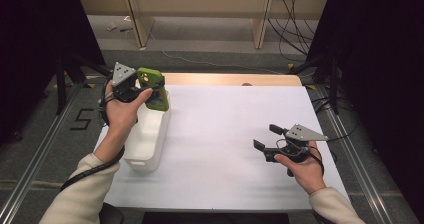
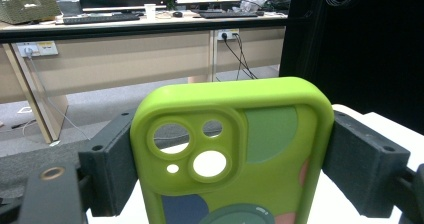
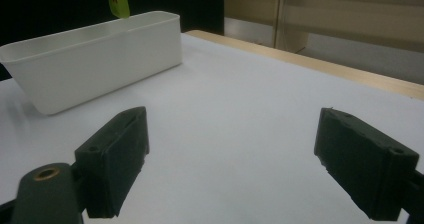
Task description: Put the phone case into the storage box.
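Phone case [image 2: 235,154], lime green with coloured patches, stands upright above the far end of the white bin [image 1: 147,139], clamped by its edges in the fingers of the left gripper [image 1: 141,90]. That hand reaches forward over the bin, forearm outstretched. Well right of the bin, the right gripper [image 1: 267,138] hovers low over the bench [image 1: 225,134], fingers apart and empty, pointing toward the bin.

White-covered table [image 1: 225,134], wooden far edge exposed; white bin [image 1: 147,139] set near left edge of table.
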Action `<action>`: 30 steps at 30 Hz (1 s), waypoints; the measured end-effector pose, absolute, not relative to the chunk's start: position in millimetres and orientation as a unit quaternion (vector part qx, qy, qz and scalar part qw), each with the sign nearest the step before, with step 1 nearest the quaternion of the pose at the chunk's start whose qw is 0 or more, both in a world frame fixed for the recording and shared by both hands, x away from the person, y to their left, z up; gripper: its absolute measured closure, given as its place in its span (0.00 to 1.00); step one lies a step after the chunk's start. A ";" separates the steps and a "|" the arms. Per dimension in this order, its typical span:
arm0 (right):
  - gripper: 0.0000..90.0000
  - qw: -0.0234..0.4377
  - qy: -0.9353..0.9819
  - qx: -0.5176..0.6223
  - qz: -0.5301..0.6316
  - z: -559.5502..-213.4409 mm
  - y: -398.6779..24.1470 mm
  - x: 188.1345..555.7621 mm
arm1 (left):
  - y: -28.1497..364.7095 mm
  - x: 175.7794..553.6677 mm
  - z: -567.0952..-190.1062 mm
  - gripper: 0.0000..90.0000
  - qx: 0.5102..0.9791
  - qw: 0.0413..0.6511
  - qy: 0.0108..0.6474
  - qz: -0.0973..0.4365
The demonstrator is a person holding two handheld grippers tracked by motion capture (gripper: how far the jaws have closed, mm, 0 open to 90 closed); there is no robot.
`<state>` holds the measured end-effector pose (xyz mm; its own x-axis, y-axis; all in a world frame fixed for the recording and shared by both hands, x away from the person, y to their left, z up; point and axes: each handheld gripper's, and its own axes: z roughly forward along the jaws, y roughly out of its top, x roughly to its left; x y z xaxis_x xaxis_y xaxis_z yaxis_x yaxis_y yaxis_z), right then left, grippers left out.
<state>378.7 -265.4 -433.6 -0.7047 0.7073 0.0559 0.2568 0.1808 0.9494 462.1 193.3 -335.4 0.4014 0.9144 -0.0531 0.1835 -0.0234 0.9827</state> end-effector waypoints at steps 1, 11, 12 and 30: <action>0.17 0.204 0.741 0.325 0.551 -433.7 -265.4 378.7 | 193.4 462.2 -335.6 0.18 0.633 0.548 0.434 0.333; 0.17 0.204 0.741 0.326 0.550 -433.7 -265.4 378.7 | 196.4 463.5 -335.6 0.18 0.630 0.547 0.437 0.335; 0.17 0.204 0.741 0.326 0.550 -433.8 -265.4 378.7 | 196.9 463.6 -335.6 0.18 0.630 0.547 0.437 0.335; 0.17 0.204 0.741 0.326 0.551 -433.6 -265.7 378.8 | 199.5 465.4 -337.2 0.18 0.630 0.544 0.442 0.335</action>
<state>378.8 -265.7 -433.6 -0.7044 0.7075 0.0572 0.2579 0.1801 0.9492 465.4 199.5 -337.2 0.3854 0.9209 -0.0581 0.1918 -0.0184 0.9813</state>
